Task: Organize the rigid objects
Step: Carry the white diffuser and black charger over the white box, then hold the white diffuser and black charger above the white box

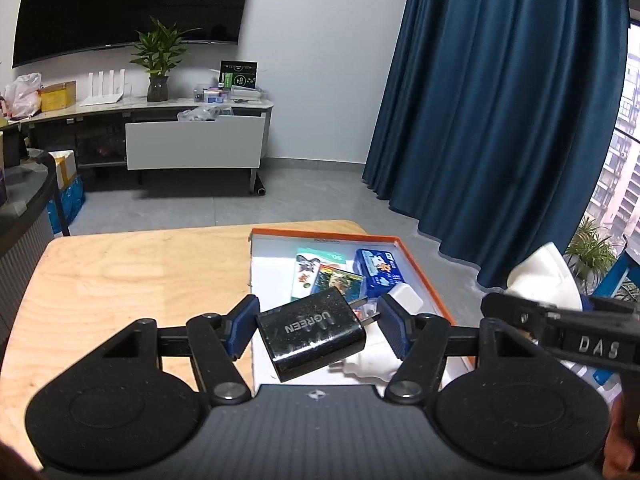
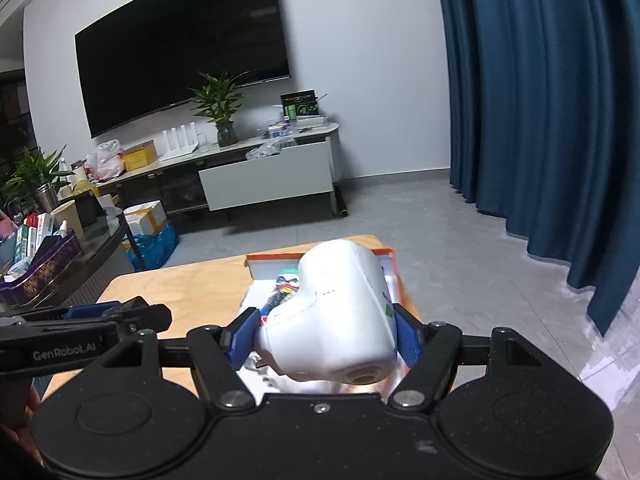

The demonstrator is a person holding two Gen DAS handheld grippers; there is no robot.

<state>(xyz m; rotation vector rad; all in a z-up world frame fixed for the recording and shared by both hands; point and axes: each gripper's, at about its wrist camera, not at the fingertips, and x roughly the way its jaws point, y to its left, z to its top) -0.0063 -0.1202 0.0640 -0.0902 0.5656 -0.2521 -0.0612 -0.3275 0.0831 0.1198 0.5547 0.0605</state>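
My left gripper is shut on a black UGREEN charger, held tilted above the near end of an orange-rimmed white box on the wooden table. In the box lie a blue card box, a green card pack, a white-green packet and a small white adapter. My right gripper is shut on a white rounded plastic device over the same box. The device also shows in the left wrist view, at the right.
The right gripper's body crosses the left view's right edge; the left gripper's body crosses the right view's left. A blue curtain hangs right, a TV cabinet stands behind, and a glass side table with clutter at left.
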